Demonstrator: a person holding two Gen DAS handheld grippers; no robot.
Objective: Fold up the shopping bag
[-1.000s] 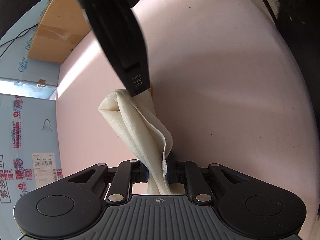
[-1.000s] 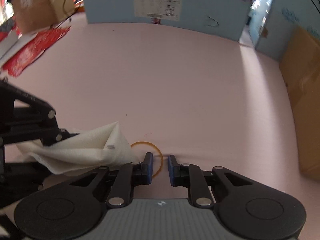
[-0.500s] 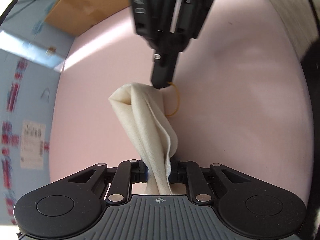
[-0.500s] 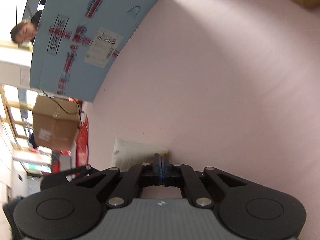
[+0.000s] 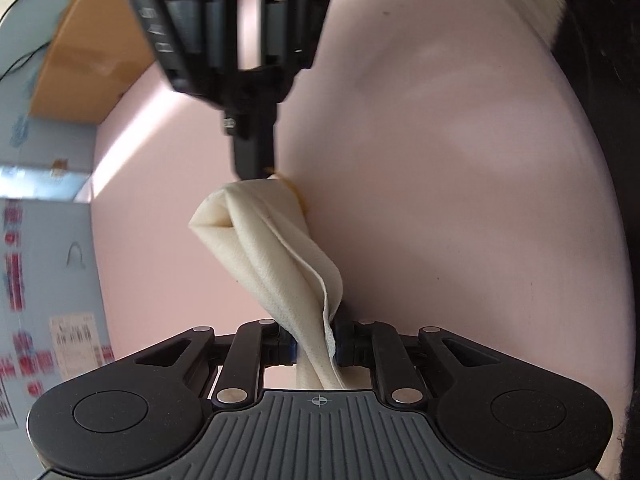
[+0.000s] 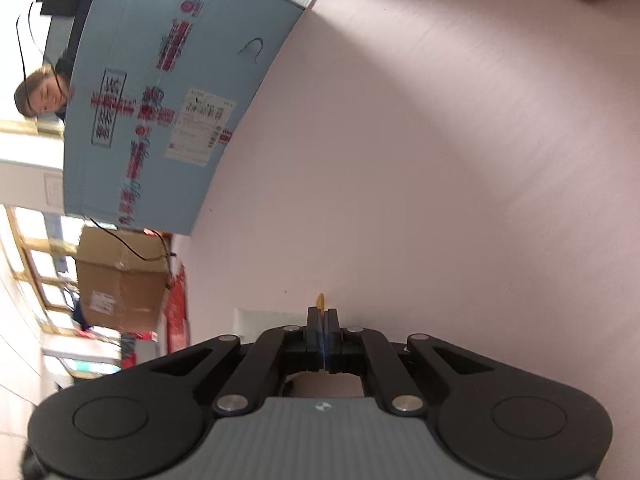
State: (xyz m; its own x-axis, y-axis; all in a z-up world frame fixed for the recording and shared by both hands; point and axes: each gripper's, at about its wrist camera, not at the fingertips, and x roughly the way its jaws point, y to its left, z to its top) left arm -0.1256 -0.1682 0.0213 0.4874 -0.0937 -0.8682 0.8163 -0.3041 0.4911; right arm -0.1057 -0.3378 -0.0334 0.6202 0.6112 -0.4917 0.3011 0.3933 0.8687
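A cream shopping bag [image 5: 276, 256], folded into a narrow bundle, stands up from my left gripper [image 5: 314, 340], which is shut on its lower end. My right gripper [image 5: 254, 166] comes down from above and its tip touches the bundle's top end. It is shut on a thin yellow rubber band [image 5: 298, 196] that lies against the top of the bag. In the right wrist view the right gripper [image 6: 322, 320] has its pads pressed together, a bit of the rubber band [image 6: 321, 300] sticks out past them, and the bag [image 6: 268, 322] shows just to their left.
Everything is over a pink table [image 5: 440, 200]. A blue printed box [image 6: 160, 100] and a brown cardboard box [image 6: 120, 280] stand along its far side, another brown box [image 5: 92, 60] at a corner. A person [image 6: 40, 92] is behind the blue box. A dark sleeve [image 5: 600, 120] fills the right edge.
My right gripper closed on the rubber band lying on the table, rolled over, and carried it to the top end of the bag. The left gripper kept its hold.
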